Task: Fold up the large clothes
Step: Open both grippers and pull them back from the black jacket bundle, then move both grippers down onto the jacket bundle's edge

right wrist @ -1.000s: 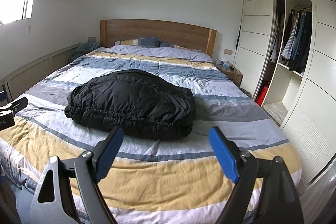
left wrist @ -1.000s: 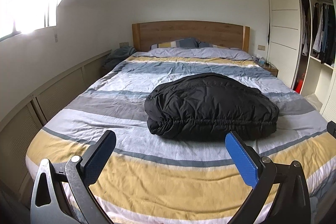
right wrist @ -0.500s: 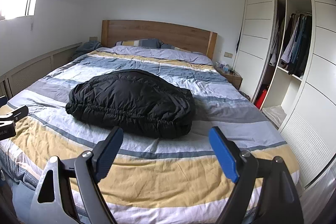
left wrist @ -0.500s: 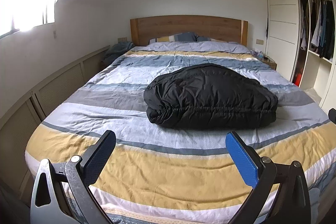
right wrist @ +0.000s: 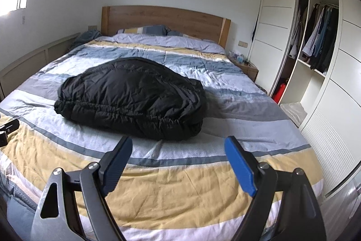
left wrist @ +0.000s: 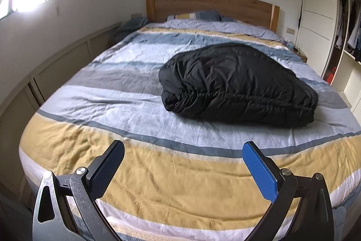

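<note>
Both grippers are dipping lower and nearer over the foot of the bed than a second ago, so the bundle is showing larger in each view. That bundle, a black quilted puffer jacket (left wrist: 237,85) (right wrist: 133,98) folded into a thick mound with an elasticated hem facing the foot edge, is lying around the middle of the striped yellow, grey and blue duvet (left wrist: 158,173) (right wrist: 180,184), nearer the bed's right side than its left. Nothing is touching it. The left gripper (left wrist: 183,164) is hanging over the yellow stripe near the foot edge, its blue-padded jaws standing wide apart with nothing between them. The right gripper (right wrist: 178,159) is hovering likewise, wide open and empty, just short of the jacket's hem. Beyond, striped pillows are lying against a wooden headboard (left wrist: 212,6) (right wrist: 164,19), and an open white wardrobe (right wrist: 315,37) is holding hanging clothes.
</note>
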Motion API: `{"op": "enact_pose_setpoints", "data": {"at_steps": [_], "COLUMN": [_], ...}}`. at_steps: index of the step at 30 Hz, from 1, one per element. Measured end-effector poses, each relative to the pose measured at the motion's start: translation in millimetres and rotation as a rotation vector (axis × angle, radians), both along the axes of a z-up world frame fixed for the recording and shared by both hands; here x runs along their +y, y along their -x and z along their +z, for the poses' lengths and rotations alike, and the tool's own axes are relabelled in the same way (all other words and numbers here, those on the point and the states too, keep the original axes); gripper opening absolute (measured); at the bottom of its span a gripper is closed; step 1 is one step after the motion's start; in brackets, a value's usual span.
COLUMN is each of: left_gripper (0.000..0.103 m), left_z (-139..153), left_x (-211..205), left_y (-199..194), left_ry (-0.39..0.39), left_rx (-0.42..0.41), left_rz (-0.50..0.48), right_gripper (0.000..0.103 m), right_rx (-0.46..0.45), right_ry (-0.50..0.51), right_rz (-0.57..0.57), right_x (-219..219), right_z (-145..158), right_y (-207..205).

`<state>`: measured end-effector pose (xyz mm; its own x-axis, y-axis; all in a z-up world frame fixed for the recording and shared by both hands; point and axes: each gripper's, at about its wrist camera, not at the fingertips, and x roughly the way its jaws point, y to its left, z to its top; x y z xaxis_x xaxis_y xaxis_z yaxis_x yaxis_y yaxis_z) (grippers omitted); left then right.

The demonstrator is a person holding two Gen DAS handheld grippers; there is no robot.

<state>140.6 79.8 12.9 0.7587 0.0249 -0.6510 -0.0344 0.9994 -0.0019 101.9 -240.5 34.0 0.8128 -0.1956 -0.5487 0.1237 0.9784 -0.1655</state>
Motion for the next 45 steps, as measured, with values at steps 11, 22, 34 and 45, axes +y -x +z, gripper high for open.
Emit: {"op": "enact_pose_setpoints", "data": {"at_steps": [11,22,34,45], "left_gripper": [0.102,0.102,0.102,0.102], "left_z": [-27,-37,-73,-144], "left_x": [38,100,134,117], "left_y": [-70,-162,-295,-349], "left_ry": [0.056,0.205,0.538,0.674], "left_rx": [0.026,0.126,0.220,0.406], "left_rz": [0.119,0.138,0.022,-0.120], "right_gripper": [0.083,0.083,0.083,0.087], "right_rx": [0.099,0.122,0.253,0.401], "right_ry": [0.021,-0.090,-0.412,-0.898], "right_rz": [-0.040,-0.074,-0.047,-0.006], "right_x": [-21,-79,-163,-221], "right_z": [-31,-42,-81,-179], "right_y": [-76,-157,-267,-327]}}
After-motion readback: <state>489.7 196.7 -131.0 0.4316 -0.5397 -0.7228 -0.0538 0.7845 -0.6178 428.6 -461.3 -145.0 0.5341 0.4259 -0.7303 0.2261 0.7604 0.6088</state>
